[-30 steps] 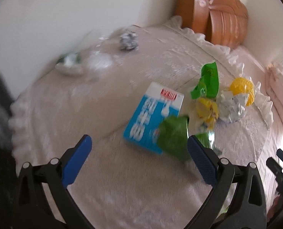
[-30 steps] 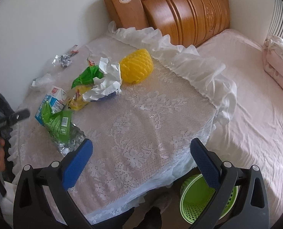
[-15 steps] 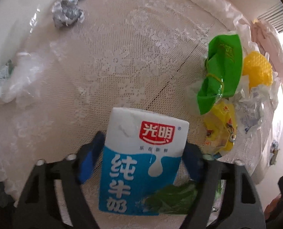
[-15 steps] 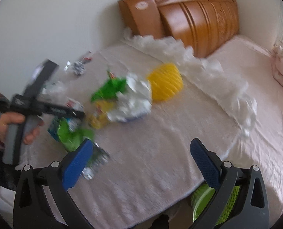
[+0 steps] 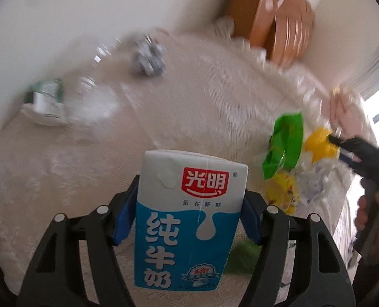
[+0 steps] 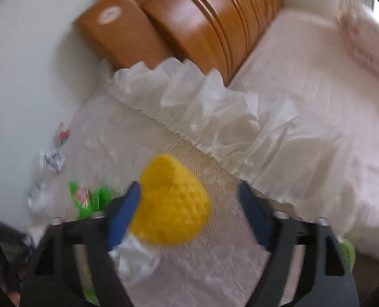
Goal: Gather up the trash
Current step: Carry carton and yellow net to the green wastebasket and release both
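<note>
My left gripper (image 5: 188,215) is shut on a blue and white milk carton (image 5: 189,217) and holds it upright above the lace-covered table (image 5: 189,89). My right gripper (image 6: 189,204) is open around a yellow foam net (image 6: 171,202): its left finger touches the net, its right finger stands apart. The right gripper also shows in the left wrist view (image 5: 348,151), at the yellow net (image 5: 317,145). A green wrapper (image 5: 284,143), a yellow packet (image 5: 281,189) and crumpled white paper (image 6: 135,261) lie close by.
A crumpled foil ball (image 5: 148,56), clear plastic (image 5: 95,102) and a small white and green cup (image 5: 46,102) lie near the wall. A wooden headboard (image 6: 189,25) and pink bed (image 6: 317,102) are to the right. A green basket (image 6: 348,253) shows low right.
My left gripper has closed on the milk carton and lifted it off the table. My right gripper has moved forward and down until the yellow foam net sits between its fingers.
</note>
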`<state>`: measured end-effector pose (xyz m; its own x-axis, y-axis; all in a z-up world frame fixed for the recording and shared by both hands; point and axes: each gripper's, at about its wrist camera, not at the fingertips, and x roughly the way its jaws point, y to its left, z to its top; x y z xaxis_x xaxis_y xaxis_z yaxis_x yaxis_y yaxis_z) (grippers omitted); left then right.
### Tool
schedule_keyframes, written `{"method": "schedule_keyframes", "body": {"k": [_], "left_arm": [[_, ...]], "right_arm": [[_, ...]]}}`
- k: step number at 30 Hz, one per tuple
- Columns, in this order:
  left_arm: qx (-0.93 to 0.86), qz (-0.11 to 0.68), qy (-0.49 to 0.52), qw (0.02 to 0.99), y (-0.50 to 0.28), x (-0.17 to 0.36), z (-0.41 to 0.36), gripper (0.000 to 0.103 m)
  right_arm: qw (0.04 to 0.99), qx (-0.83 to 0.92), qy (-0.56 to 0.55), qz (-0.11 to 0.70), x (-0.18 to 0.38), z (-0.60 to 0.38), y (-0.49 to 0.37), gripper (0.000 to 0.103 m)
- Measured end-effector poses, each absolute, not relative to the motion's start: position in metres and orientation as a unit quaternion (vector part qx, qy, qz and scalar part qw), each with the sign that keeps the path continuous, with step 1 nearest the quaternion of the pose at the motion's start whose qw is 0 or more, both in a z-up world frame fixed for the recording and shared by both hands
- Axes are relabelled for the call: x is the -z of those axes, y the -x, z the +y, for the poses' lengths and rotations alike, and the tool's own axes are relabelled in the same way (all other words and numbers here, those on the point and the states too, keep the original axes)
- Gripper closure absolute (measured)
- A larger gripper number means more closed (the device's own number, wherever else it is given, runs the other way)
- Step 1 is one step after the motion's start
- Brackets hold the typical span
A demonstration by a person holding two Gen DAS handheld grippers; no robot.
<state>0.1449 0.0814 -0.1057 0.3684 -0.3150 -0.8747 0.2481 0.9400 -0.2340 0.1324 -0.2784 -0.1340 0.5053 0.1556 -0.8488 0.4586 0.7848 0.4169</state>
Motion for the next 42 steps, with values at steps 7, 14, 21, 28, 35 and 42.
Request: {"method": "schedule_keyframes", "body": {"k": [7, 14, 21, 28, 35, 42], "left_arm": [[0.137, 0.464, 0.052, 0.874, -0.130, 0.078, 0.102, 0.037], [0.146, 0.428, 0.039, 0.891, -0.098, 0.041, 0.091, 0.037], [0.268, 0.431, 0.017, 0.861, -0.034, 0.015, 0.009, 0.037], [0.464, 0.451, -0.059, 0.761, 0.053, 0.033, -0.146, 0.037], [0.563, 0.476, -0.137, 0.662, 0.133, 0.077, -0.279, 0.036], [0.563, 0.490, -0.184, 0.639, 0.160, 0.103, -0.339, 0.017]], "right_arm": [[0.827, 0.059, -0.346, 0.439, 0.122, -0.281, -0.140, 0.090], [0.883, 0.062, -0.292, 0.363, 0.055, -0.284, -0.103, 0.090], [0.898, 0.164, -0.198, 0.357, 0.027, -0.317, 0.044, 0.090], [0.837, 0.304, -0.199, 0.410, 0.051, -0.375, 0.200, 0.090], [0.802, 0.367, -0.250, 0.400, 0.061, -0.417, 0.295, 0.090], [0.800, 0.364, -0.266, 0.397, 0.074, -0.442, 0.329, 0.088]]}}
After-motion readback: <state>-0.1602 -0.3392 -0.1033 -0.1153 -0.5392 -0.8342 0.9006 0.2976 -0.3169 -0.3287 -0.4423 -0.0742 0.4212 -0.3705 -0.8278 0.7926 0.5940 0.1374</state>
